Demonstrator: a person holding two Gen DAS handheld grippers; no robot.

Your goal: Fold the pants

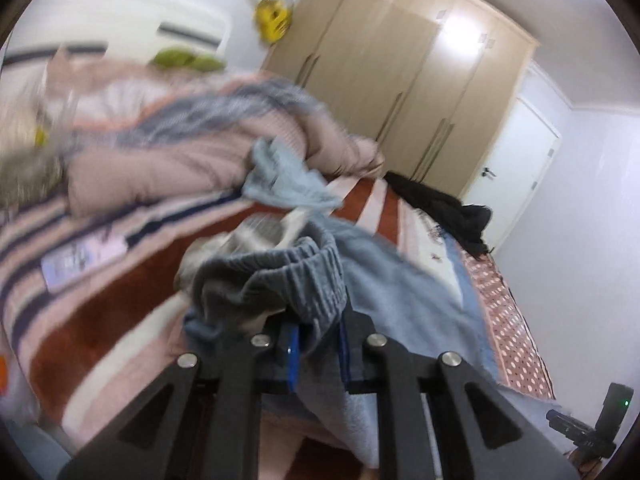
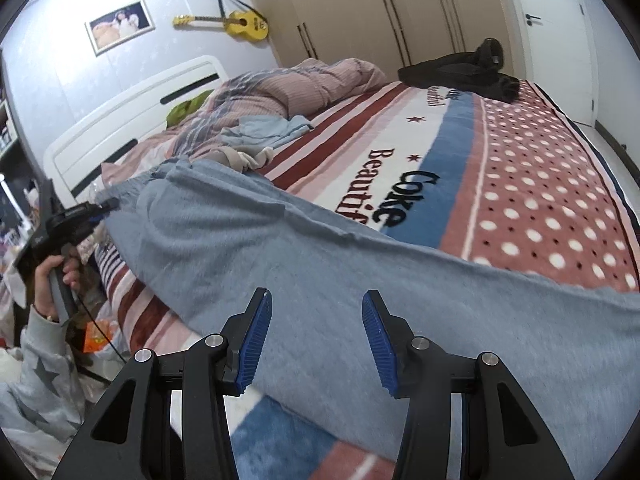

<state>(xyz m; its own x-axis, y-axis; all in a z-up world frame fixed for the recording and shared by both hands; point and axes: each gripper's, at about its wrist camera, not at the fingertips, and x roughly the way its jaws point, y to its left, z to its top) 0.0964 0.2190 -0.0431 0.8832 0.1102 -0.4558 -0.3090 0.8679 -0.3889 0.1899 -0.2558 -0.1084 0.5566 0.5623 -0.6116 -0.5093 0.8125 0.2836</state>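
Note:
Grey-blue sweatpants [image 2: 320,272] lie stretched across the patterned bed blanket [image 2: 540,184], waistband at the left. My left gripper [image 1: 318,344] is shut on the elastic waistband [image 1: 296,280], which bunches up over its blue pads. It also shows in the right wrist view [image 2: 106,205], holding the waist end lifted off the bed. My right gripper [image 2: 316,332] is open and empty, its blue pads [image 2: 254,340] just above the middle of the pant leg.
A pink duvet [image 2: 304,88], a light blue garment [image 2: 264,128] and a beige garment [image 2: 248,158] lie near the headboard [image 2: 120,120]. A black garment [image 2: 460,70] lies at the far edge. Wardrobes [image 2: 360,8] and a door [image 2: 556,32] stand behind.

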